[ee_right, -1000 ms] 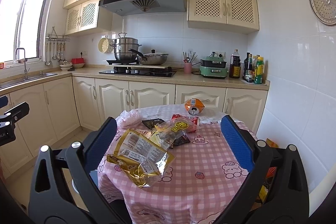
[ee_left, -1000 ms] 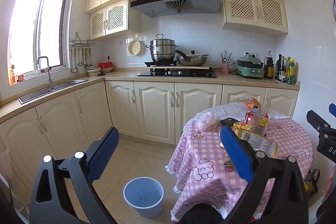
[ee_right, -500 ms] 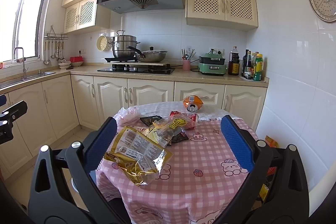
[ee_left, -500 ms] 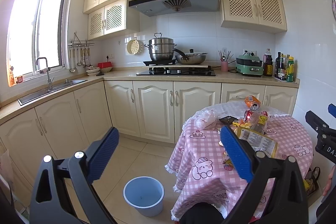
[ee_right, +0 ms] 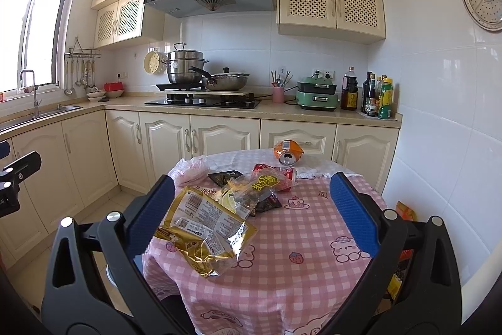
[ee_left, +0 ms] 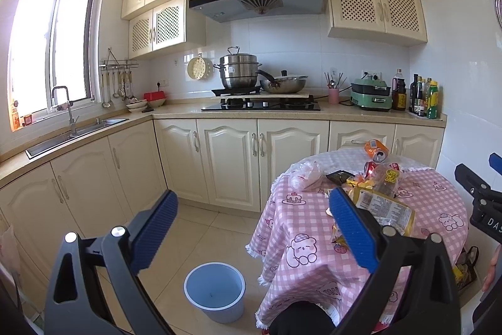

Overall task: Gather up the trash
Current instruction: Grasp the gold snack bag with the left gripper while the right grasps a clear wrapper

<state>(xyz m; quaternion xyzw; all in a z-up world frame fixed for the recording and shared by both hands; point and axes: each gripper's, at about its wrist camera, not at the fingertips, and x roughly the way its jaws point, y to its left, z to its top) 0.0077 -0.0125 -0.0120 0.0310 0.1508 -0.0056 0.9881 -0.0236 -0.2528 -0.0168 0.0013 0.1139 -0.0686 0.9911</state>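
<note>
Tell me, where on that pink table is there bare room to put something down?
The table's near right part is bare, between the gold wrapper and the right edge. The far left is crowded: wrappers piled from the clear bag to the orange can. Both claws, left and right, are open and empty.

Wrappers (ee_right: 207,228) and can (ee_right: 288,152) on table (ee_right: 313,228) — bucket (ee_left: 214,291) left, on floor.

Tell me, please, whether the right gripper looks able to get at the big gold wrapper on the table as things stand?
Probably yes. The right gripper is open and empty, and the gold wrapper lies at the near edge of the table, on top of the pile with nothing over it. Only its flatness might make pinching awkward.
</note>
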